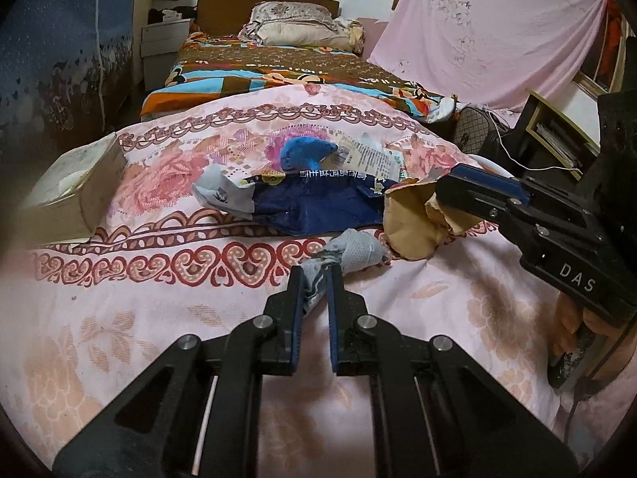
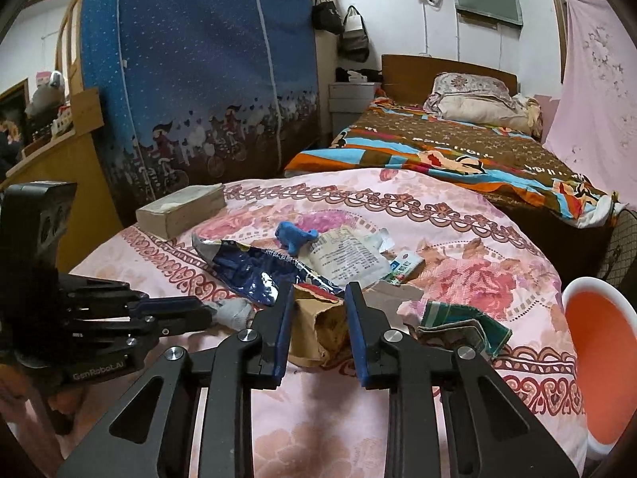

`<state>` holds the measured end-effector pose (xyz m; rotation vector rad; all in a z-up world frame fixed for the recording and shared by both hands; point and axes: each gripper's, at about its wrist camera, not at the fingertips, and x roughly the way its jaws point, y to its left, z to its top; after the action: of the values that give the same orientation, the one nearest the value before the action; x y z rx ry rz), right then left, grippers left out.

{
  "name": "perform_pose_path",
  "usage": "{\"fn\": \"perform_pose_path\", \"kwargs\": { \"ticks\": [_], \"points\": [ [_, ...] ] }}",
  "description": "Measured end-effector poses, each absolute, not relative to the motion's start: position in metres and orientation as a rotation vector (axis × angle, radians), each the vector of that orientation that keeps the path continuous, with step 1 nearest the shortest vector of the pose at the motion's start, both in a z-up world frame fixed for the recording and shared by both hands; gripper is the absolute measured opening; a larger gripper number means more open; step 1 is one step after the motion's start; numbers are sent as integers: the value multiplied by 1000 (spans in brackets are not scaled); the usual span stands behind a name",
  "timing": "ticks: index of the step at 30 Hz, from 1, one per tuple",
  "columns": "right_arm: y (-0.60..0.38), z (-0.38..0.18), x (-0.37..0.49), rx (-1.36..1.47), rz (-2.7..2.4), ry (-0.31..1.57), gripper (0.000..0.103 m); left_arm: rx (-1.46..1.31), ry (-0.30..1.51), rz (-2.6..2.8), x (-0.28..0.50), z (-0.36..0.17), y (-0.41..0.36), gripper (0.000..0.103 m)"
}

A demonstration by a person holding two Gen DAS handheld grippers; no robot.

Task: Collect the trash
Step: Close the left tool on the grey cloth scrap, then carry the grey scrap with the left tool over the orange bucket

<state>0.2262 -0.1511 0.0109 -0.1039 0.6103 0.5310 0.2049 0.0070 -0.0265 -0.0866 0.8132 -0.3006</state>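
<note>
Left gripper (image 1: 316, 279) pinches grey wad (image 1: 350, 253) by corner — may slip; right gripper (image 2: 318, 298) clamps brown paper bag (image 2: 318, 330) — could tear.

This is a bedroom in a home. At the far side stands a bed with a wooden headboard (image 2: 448, 73), a cartoon-print quilt (image 2: 458, 159) and stacked pillows (image 2: 473, 97). Near it lies a pink floral cover (image 1: 199, 271). On the left stands a blue fabric wardrobe (image 2: 199, 71), with handbags (image 2: 354, 36) hanging beside it. A pink sheet (image 1: 489, 36) hangs on the right.
</note>
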Motion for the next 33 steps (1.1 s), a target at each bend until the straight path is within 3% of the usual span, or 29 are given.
{"fn": "perform_pose_path", "kwargs": {
  "ticks": [16, 23, 33],
  "points": [
    [-151, 12, 224, -111, 516, 589, 24, -89, 821, -302, 207, -29, 7, 0],
    [-153, 13, 222, -93, 502, 580, 24, -71, 841, -310, 208, -31, 3, 8],
    [-162, 19, 214, -52, 492, 539, 24, -89, 841, -300, 207, -30, 5, 0]
  ]
}}
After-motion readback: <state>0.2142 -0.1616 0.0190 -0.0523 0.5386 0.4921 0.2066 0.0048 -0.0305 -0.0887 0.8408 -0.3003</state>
